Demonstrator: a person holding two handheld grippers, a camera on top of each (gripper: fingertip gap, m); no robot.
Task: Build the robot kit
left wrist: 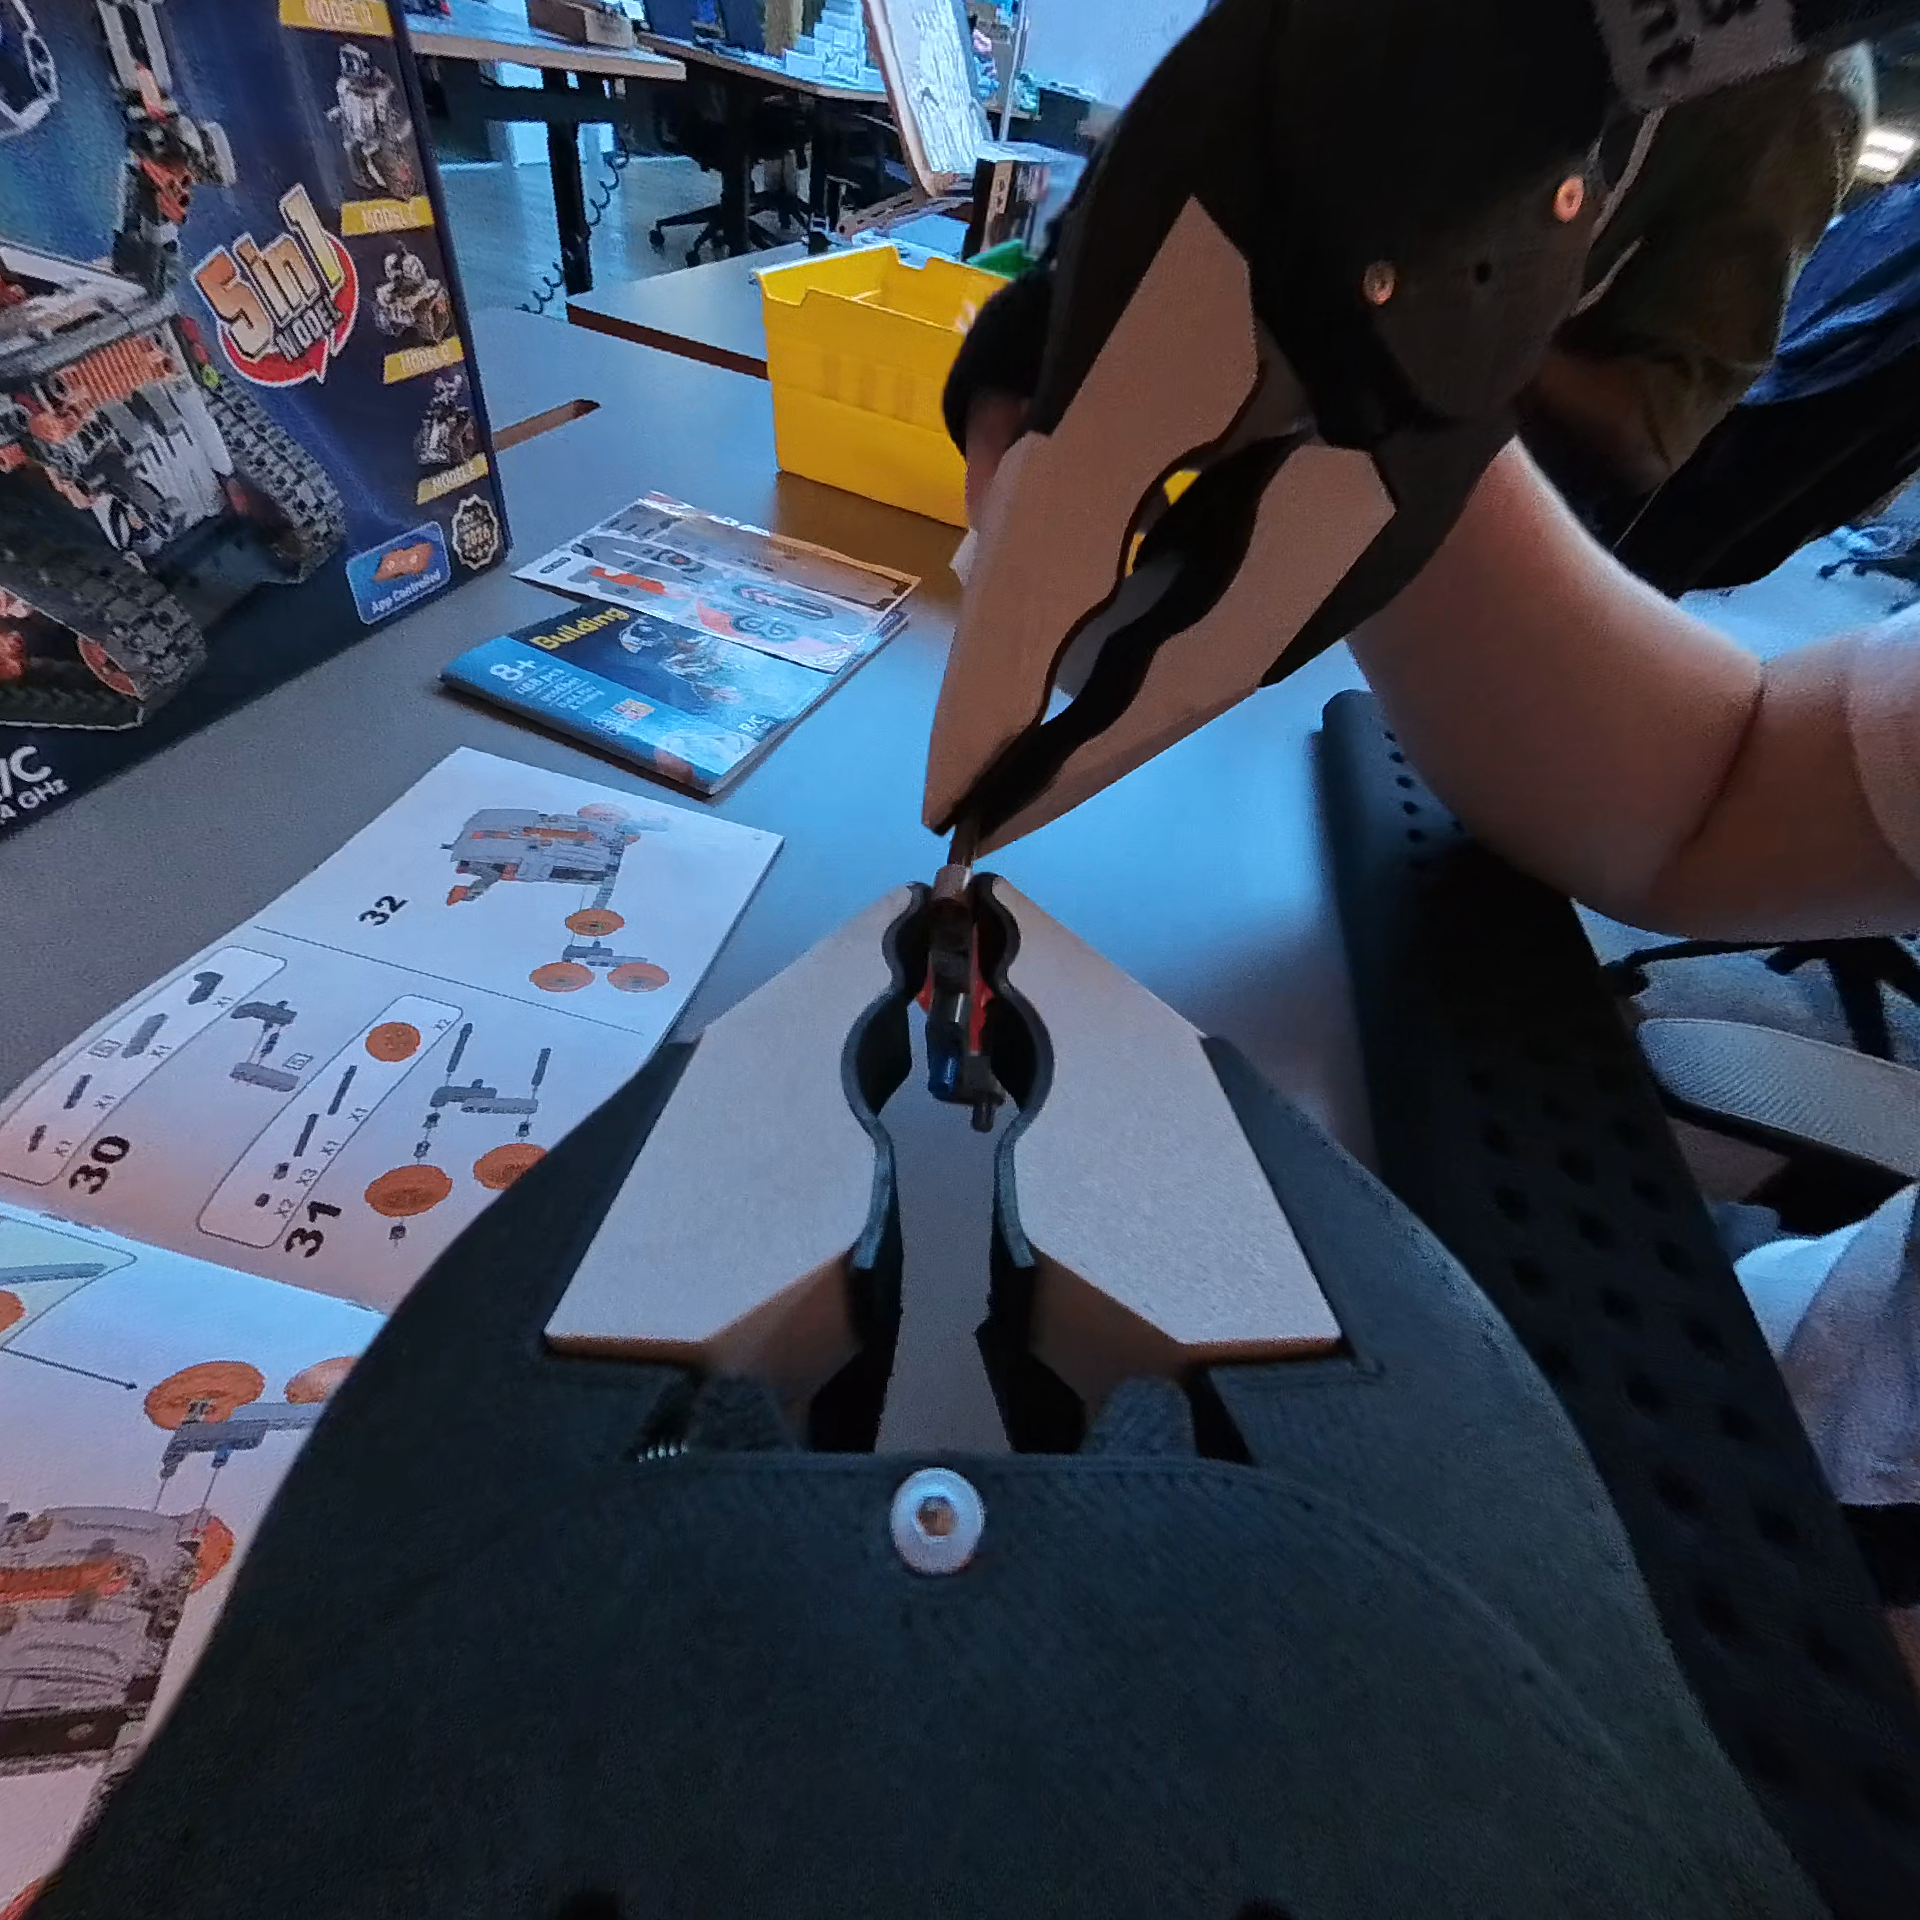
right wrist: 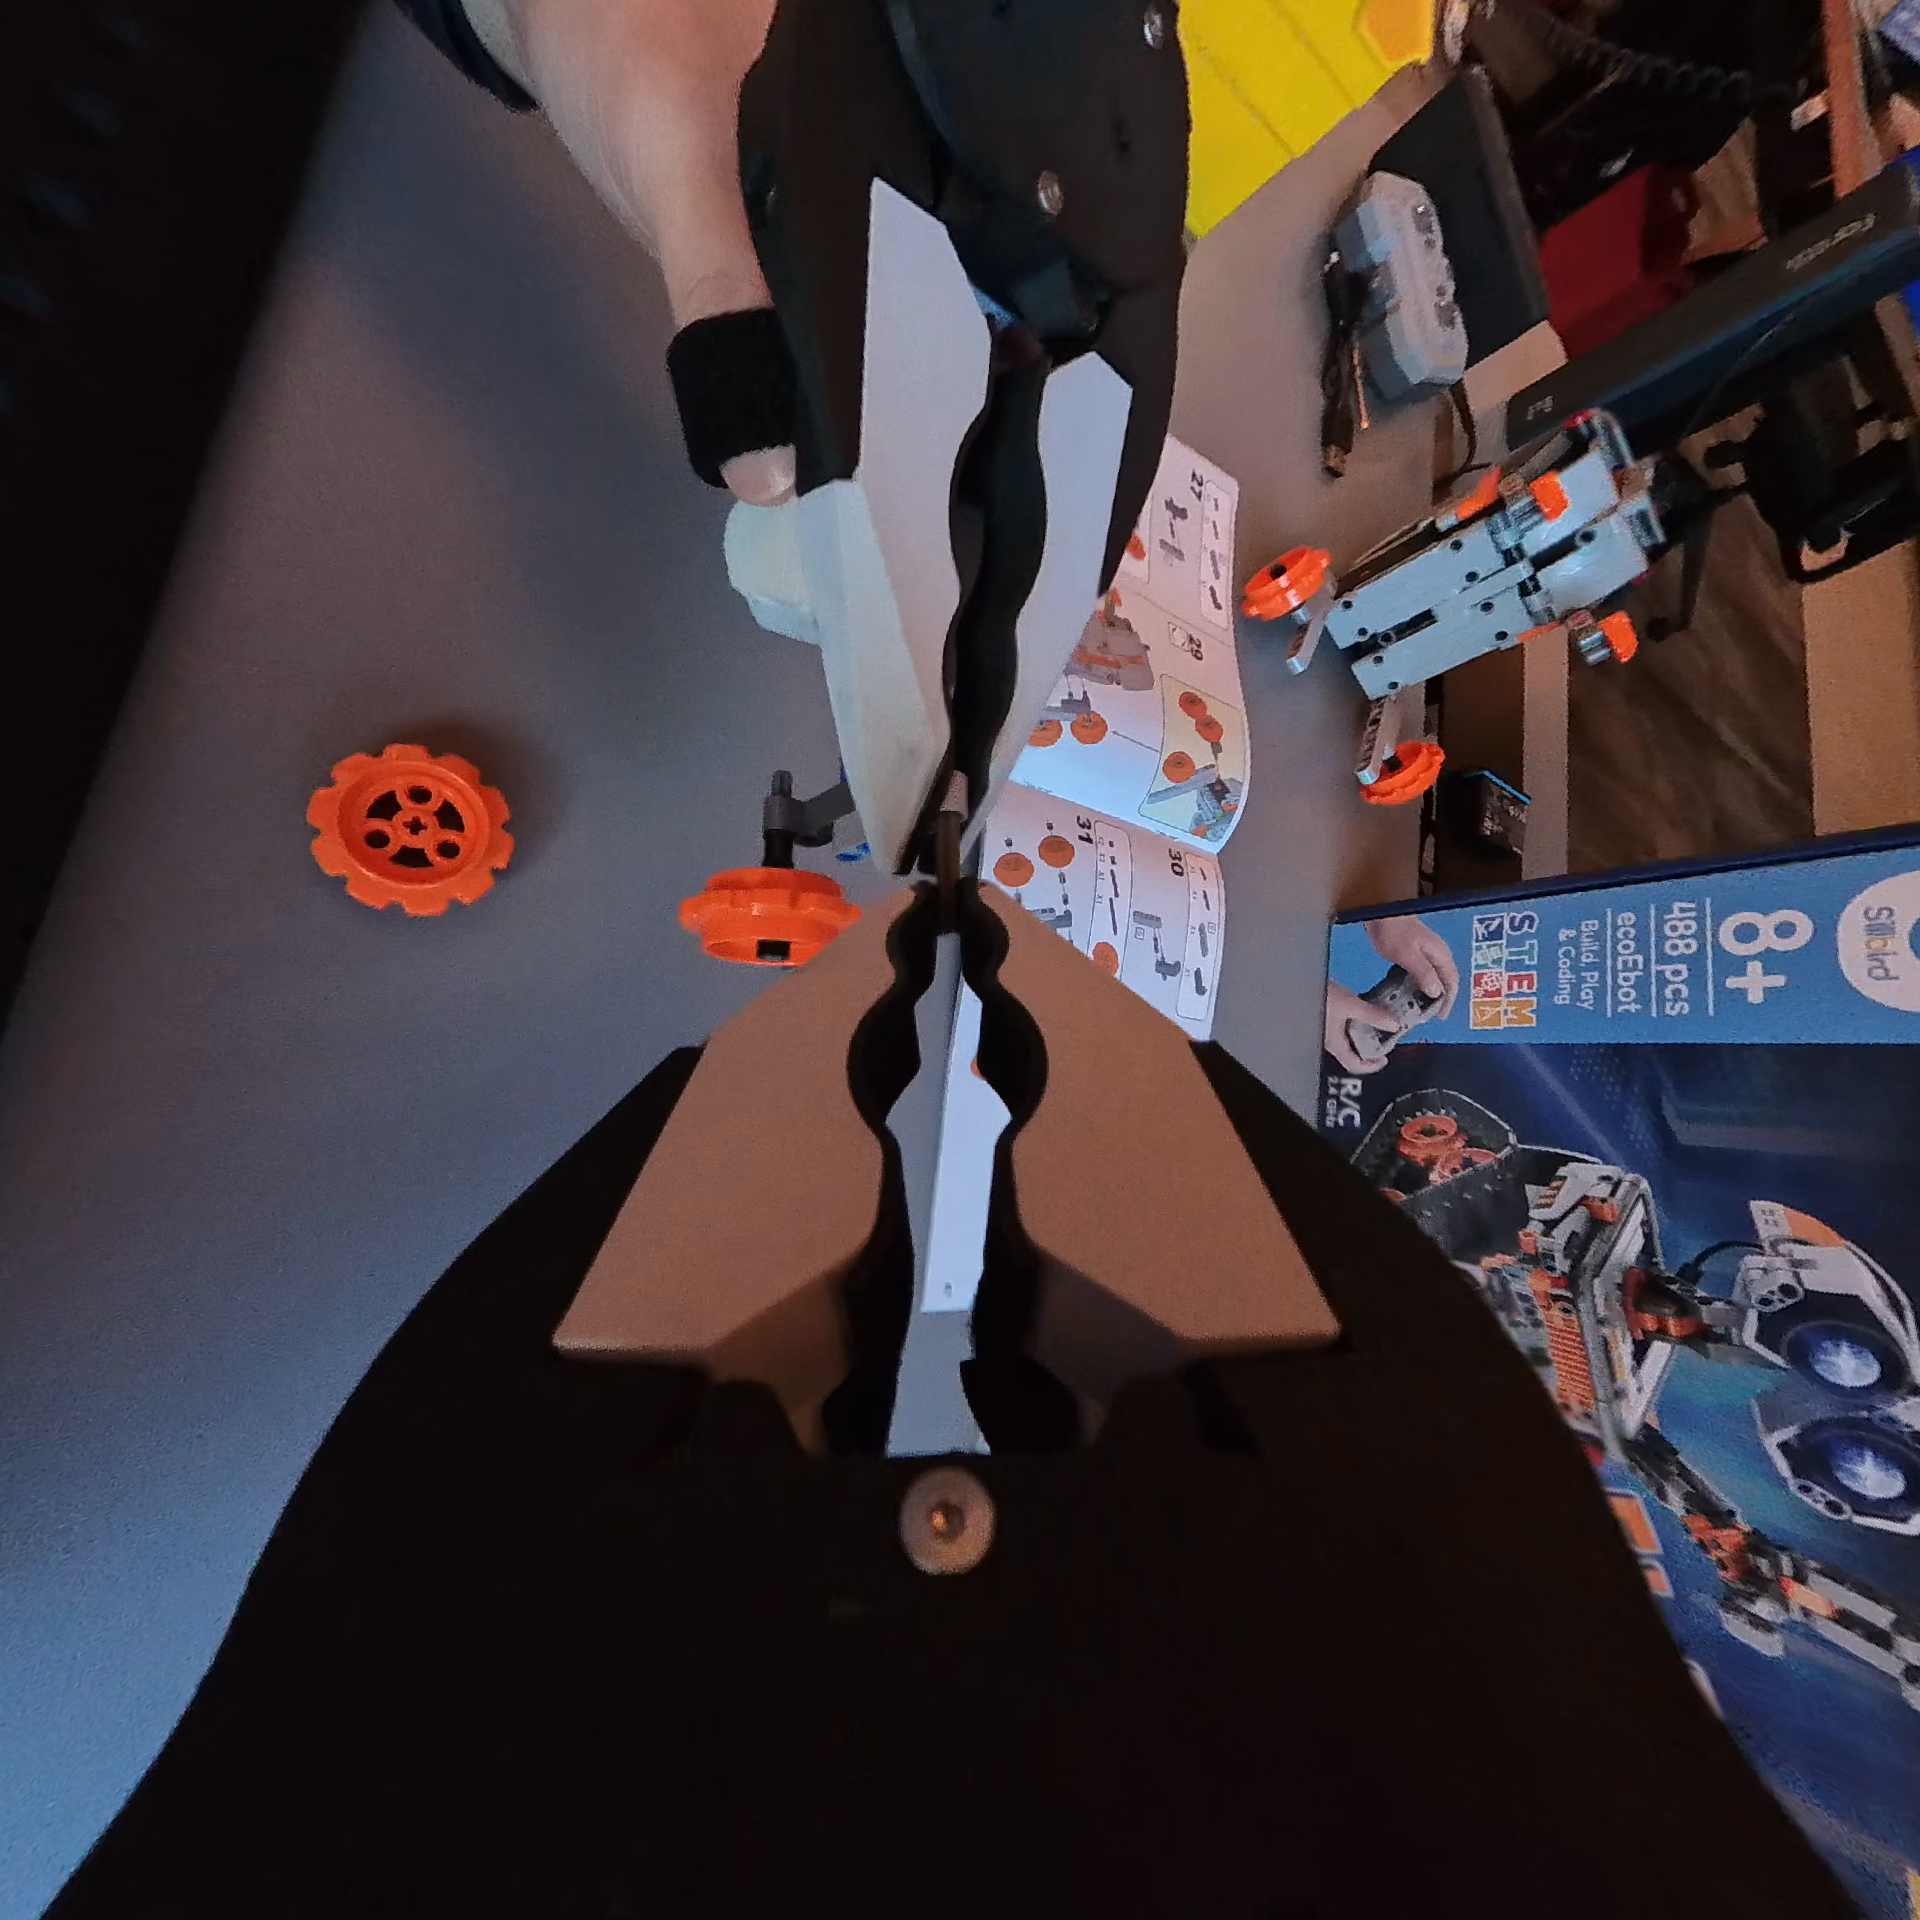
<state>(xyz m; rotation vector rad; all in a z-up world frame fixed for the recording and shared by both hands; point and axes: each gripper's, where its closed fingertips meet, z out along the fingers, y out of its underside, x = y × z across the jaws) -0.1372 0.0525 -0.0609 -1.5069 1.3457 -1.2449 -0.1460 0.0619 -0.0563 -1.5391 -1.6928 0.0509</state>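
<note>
Two grippers met tip to tip above the grey table (right wrist: 312, 1143). My left gripper (left wrist: 951, 894) was closed narrow on a small assembly of pins (left wrist: 958, 1013), red, black and blue, clamped in the notched part of the jaws so it could not twist. My right gripper (right wrist: 945, 896) was pinched nearly shut on a thin dark axle (right wrist: 945, 847) that ran straight into that assembly, the two held in line as if to seat one in the other. An open instruction booklet (left wrist: 416, 997) lay flat just beside, within sight. One loose orange wheel (right wrist: 410, 828) lay on the table, another orange wheel on a grey piece (right wrist: 769, 914) nearer my tips.
</note>
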